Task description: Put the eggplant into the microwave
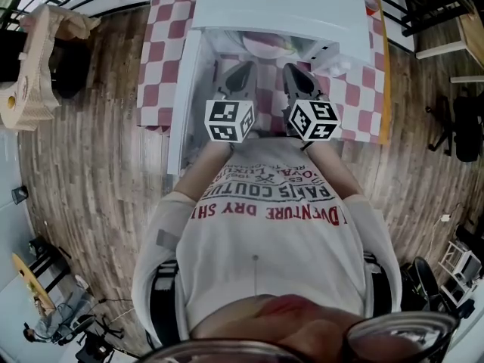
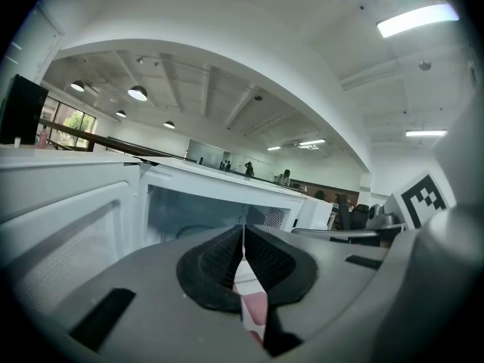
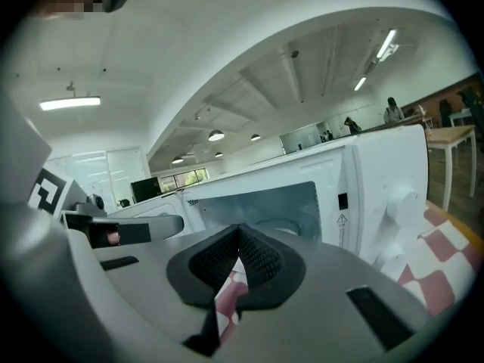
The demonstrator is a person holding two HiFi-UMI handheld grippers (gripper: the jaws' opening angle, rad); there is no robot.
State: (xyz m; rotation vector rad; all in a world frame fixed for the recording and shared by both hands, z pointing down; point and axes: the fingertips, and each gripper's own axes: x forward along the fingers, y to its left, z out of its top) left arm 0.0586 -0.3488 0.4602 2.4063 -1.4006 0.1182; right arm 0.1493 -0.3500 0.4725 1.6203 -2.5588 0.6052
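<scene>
A white microwave (image 1: 280,6) stands on a red-and-white checked cloth (image 1: 363,89), its door (image 1: 185,104) swung open to the left. Inside the cavity I see a pale turntable plate (image 1: 263,45). No eggplant shows in any view. My left gripper (image 1: 240,72) and right gripper (image 1: 291,72) are side by side just in front of the opening, pointing into it. In the left gripper view the left gripper (image 2: 243,229) has its pads together with nothing between them. The right gripper (image 3: 240,229) is likewise shut and empty, facing the cavity (image 3: 257,203).
The open door (image 2: 60,225) stands close on the left of the left gripper. The microwave's control panel (image 3: 386,180) is to the right of the opening. A cardboard shape (image 1: 34,59) stands on the wooden floor at far left.
</scene>
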